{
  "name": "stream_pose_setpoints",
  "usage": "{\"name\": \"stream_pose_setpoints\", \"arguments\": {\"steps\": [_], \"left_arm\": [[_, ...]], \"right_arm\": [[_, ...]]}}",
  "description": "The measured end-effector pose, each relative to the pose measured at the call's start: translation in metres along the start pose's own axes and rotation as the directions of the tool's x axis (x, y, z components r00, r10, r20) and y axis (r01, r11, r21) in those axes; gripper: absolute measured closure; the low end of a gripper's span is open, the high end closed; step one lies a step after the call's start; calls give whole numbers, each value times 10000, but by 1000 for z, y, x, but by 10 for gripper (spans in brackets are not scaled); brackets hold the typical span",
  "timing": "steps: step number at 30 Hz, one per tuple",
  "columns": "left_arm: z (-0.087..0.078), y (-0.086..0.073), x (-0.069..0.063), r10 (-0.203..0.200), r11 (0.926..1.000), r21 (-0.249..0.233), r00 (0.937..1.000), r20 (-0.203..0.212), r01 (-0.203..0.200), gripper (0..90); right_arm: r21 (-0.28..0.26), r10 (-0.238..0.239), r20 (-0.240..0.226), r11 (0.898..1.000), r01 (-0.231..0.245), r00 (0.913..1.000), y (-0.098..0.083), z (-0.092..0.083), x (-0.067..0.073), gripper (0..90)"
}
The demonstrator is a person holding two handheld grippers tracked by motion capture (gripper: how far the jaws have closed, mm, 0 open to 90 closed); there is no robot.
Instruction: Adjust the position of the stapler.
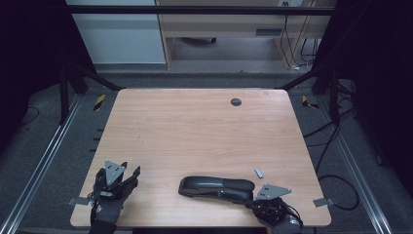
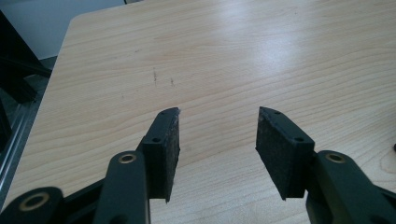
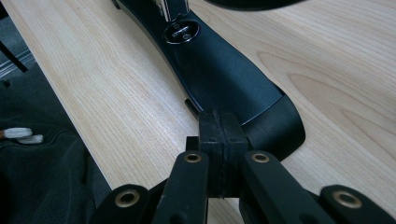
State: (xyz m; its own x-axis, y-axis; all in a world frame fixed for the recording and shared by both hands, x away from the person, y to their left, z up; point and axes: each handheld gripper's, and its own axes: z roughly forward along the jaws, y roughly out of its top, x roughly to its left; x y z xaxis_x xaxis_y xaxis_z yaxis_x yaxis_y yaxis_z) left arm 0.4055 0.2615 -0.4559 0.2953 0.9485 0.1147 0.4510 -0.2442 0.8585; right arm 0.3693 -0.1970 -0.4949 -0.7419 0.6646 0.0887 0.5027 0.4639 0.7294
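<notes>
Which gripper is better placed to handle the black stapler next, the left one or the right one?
Probably the right gripper: its shut jaws are at the end of the black stapler. The left gripper is open, farther away over bare table.

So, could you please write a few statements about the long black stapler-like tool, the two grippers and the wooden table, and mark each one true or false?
1. The long black stapler-like tool lies flat on the light wooden table. True.
2. The left gripper clamps the tool. False: its jaws stand apart over bare wood.
3. The right gripper has its jaws together at the tool's end. True.
4. A small grey metal piece lies on the tool. False: it lies on the table beside it.
</notes>
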Motion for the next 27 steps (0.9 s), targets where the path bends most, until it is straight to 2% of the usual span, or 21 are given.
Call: {"name": "stream_pose_setpoints", "arguments": {"steps": [9,27], "left_arm": [[0,0,0,31,10000,13,10000,51,-31,492],[1,1,-2,58,10000,65,9999,126,-59,488]], "right_arm": [[39,-27,-8,10000,27,10000,0,1,0,900],[-135,-25,458,9999,31,9989,3,3,-6,900]]}}
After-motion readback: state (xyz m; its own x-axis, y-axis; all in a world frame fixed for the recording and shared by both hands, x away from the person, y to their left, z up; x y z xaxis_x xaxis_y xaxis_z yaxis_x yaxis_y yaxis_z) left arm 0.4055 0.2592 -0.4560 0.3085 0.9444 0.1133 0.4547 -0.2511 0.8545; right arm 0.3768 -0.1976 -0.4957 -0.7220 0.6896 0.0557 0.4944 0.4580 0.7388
